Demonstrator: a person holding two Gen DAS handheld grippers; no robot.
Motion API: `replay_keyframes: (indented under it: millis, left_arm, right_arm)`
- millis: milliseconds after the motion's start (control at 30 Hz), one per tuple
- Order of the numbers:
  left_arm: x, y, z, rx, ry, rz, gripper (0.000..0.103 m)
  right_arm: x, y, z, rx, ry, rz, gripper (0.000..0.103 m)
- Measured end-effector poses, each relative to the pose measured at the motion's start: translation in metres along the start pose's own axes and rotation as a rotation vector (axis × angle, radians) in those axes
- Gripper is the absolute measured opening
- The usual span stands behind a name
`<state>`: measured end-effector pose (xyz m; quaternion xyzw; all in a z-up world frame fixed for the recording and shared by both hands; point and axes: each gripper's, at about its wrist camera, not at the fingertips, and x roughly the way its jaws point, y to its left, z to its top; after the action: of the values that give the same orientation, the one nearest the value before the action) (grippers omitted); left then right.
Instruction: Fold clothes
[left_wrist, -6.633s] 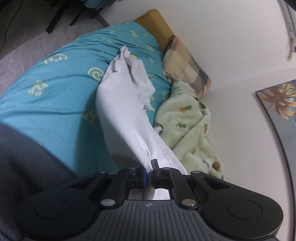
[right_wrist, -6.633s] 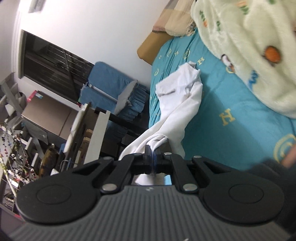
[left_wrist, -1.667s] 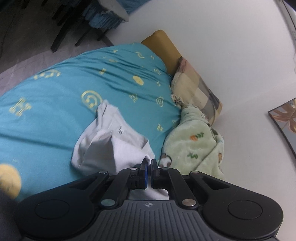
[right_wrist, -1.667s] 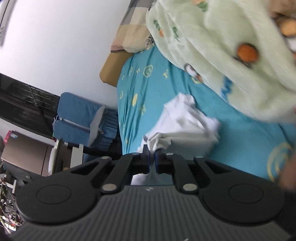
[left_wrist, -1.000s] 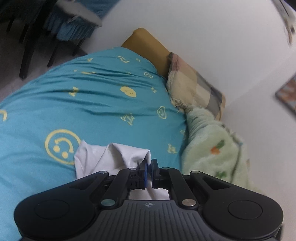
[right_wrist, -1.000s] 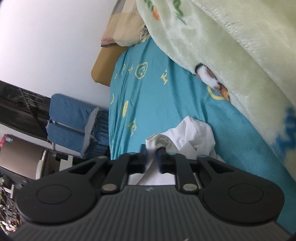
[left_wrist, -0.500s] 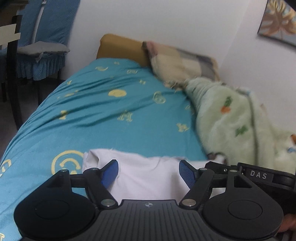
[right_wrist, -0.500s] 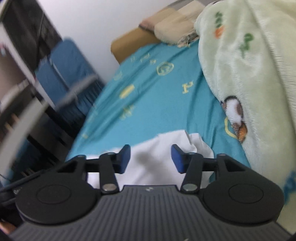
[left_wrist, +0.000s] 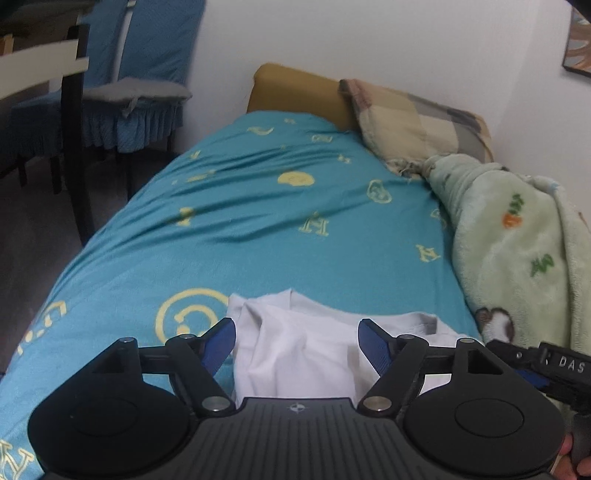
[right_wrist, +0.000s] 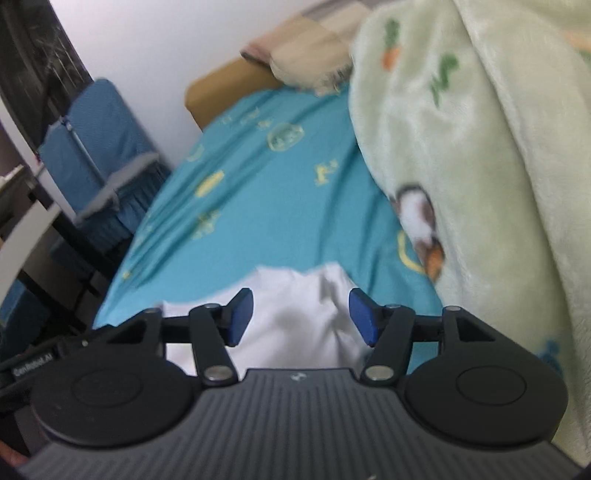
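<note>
Bed (left_wrist: 258, 221) covered with a teal sheet printed in yellow letters and smiley rings; it carries everything in view. On it, at the near edge, a white garment (left_wrist: 306, 350) lies bunched into a rough folded heap, creased, with one pointed edge of cloth toward the headboard. Left gripper (left_wrist: 297, 341) spread wide, blue pads well apart, nothing between them gripped; the garment sits directly below and between the open fingers, its left edge just beside the left pad, its right side running under the right one. Contact between pads and cloth cannot be told from this view. Right gripper (right_wrist: 301, 315) likewise wide open and holding nothing, with the same white garment (right_wrist: 291, 317) filling the gap between its fingers and spreading out past the left finger. Right gripper's body also shows at the lower right edge of the left wrist view, close beside the left one. Pale green fleece blanket (left_wrist: 517, 251) with carrot and animal prints is heaped along the right side of the bed, near the garment's right edge; touching or not, unclear. Checked pillow (left_wrist: 413, 118) against a mustard headboard (left_wrist: 295, 92) at the far end. Blue-covered chair (left_wrist: 136, 85) with a grey cushion stands on the floor left of the bed. The right wrist view is blurred.
</note>
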<state>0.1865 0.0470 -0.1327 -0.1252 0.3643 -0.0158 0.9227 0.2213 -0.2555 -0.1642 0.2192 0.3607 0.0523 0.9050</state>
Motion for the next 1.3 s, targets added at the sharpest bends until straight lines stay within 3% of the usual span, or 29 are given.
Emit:
replay_keyframes:
  millis: [33, 100, 167, 267, 467, 600, 700, 733, 767, 800, 833, 933, 1133, 1300]
  left_arm:
    - [0.004, 0.0, -0.001, 0.001, 0.014, 0.002, 0.067]
    - [0.009, 0.001, -0.003, 0.007, 0.025, 0.004, 0.049]
    - [0.009, 0.0, -0.005, 0.023, 0.009, 0.007, 0.008]
    - [0.002, -0.001, 0.0, 0.021, -0.045, -0.003, 0.004]
    - [0.002, -0.011, 0.021, 0.041, -0.174, 0.008, 0.004]
    - [0.022, -0.016, 0.026, 0.073, -0.121, 0.022, 0.006]
    - [0.017, -0.016, 0.024, 0.071, -0.105, 0.017, 0.023]
    - [0.012, -0.017, 0.022, 0.073, -0.11, 0.011, 0.035]
    - [0.007, -0.017, 0.021, 0.075, -0.116, 0.004, 0.044]
    - [0.002, -0.018, 0.02, 0.077, -0.121, -0.003, 0.047]
    - [-0.002, -0.019, 0.018, 0.082, -0.121, -0.01, 0.048]
    - [-0.006, -0.022, 0.01, 0.085, -0.086, -0.018, 0.049]
    - [0.024, -0.026, -0.012, 0.16, 0.001, 0.035, 0.05]
    - [0.018, -0.025, -0.018, 0.164, 0.003, 0.046, 0.05]
  right_arm:
    - [0.004, -0.002, -0.003, 0.005, 0.014, 0.013, 0.06]
    - [0.006, 0.0, -0.007, -0.022, 0.009, 0.029, 0.051]
    - [0.003, 0.009, -0.009, -0.106, -0.024, 0.003, 0.009]
    - [-0.011, 0.017, -0.006, -0.14, -0.112, 0.004, 0.007]
    - [-0.013, 0.022, 0.015, -0.147, -0.233, 0.027, 0.006]
    - [0.006, 0.019, 0.019, -0.127, -0.159, -0.012, 0.009]
    - [0.004, 0.026, 0.019, -0.13, -0.121, -0.014, 0.011]
    - [0.0, 0.031, 0.018, -0.141, -0.127, -0.003, 0.019]
    - [-0.004, 0.037, 0.017, -0.156, -0.137, 0.011, 0.041]
    - [-0.008, 0.041, 0.014, -0.173, -0.148, 0.028, 0.054]
    - [-0.011, 0.046, 0.011, -0.191, -0.16, 0.047, 0.075]
    - [-0.012, 0.057, 0.004, -0.251, -0.167, 0.059, 0.075]
    - [0.026, 0.046, -0.01, -0.276, 0.007, 0.014, 0.074]
    - [0.012, 0.052, -0.016, -0.301, -0.003, -0.004, 0.074]
